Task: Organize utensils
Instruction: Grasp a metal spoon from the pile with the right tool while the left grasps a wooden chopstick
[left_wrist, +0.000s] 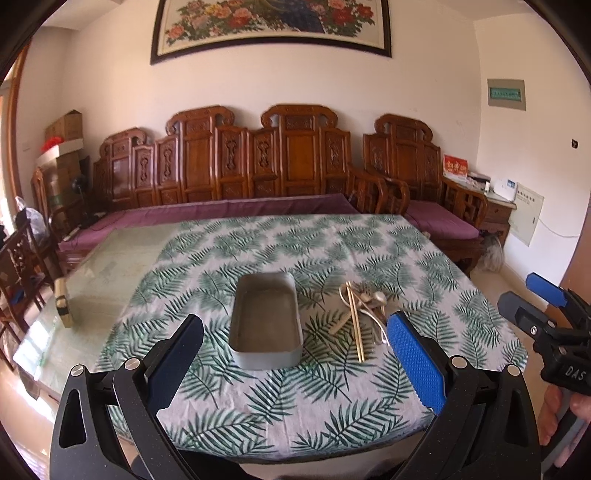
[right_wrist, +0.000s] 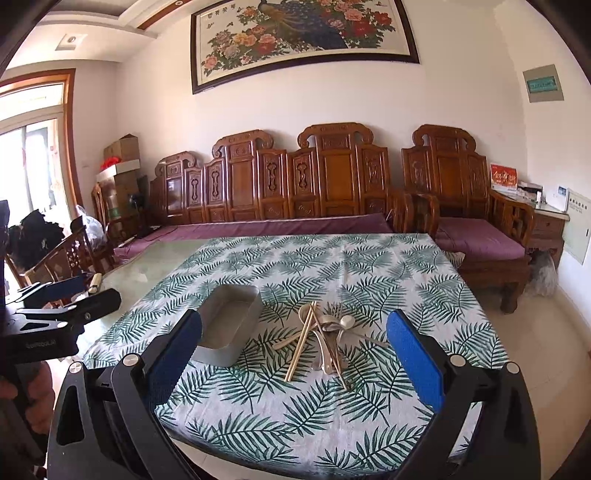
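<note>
A heap of utensils (right_wrist: 325, 336) lies on the worktop (right_wrist: 369, 273), just right of a grey metal tray (left_wrist: 264, 321) and apart from it. The heap holds a pair of pale chopsticks (right_wrist: 301, 341), several metal spoons (right_wrist: 345, 323) and at least one fork, crossed over each other. In the right wrist view the chopsticks run from the near left up to the far right, slightly splayed; the spoon bowls lie at the far end, handles fanning toward the camera. The tray is rectangular with rounded corners, holds nothing, and its long axis runs away from the near edge.

A white cloth printed with green fern leaves (left_wrist: 332, 243) covers most of the worktop; bare glass shows at the left.

The left tool (left_wrist: 295, 347) hangs above the near edge, its blue pads spread wide and grasping nothing. The right tool (right_wrist: 293, 347) is likewise spread and grasping nothing, framing the heap.

Behind stand a carved wooden bench (right_wrist: 314, 177) with purple cushions, a framed peacock-and-flower picture (right_wrist: 303, 33) and stacked cardboard boxes (left_wrist: 66, 129).
</note>
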